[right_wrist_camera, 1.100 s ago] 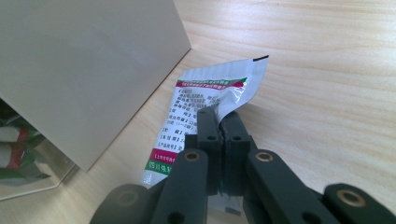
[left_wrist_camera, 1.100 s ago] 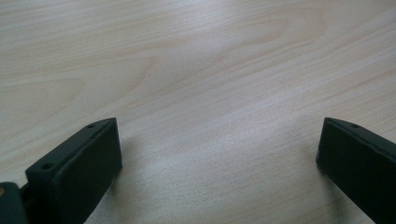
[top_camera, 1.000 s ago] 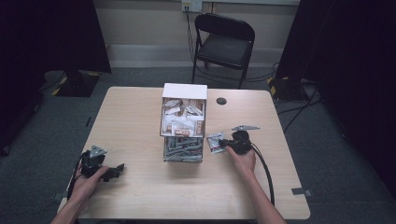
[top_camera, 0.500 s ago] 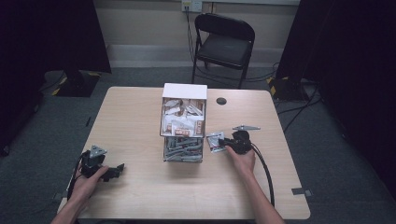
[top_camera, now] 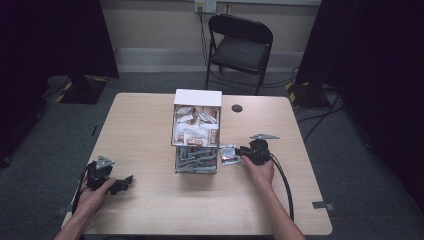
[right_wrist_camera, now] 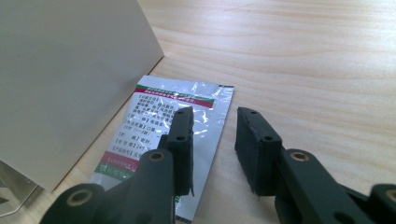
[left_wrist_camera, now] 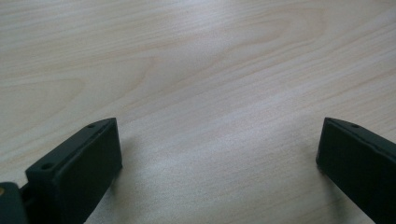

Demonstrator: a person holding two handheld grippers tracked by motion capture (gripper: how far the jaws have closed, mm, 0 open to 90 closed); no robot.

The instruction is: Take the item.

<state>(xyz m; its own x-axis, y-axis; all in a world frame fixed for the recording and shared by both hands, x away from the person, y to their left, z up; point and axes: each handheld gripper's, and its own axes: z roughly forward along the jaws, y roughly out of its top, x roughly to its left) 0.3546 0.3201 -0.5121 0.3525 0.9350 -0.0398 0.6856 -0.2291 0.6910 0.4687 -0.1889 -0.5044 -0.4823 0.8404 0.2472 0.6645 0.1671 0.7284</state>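
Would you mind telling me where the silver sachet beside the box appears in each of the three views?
High view: the silver sachet lies flat on the table, right of the box, just ahead of the right gripper.
Right gripper view: the sachet sits centre-left, partly under the left of the two fingers.
Left gripper view: not in it.
Shared landmark: the box's pale side wall.

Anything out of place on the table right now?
One silver sachet lies flat on the table beside the white box, outside it, under the right claw, whose jaws stand slightly apart. Nothing looks spilled or damaged.
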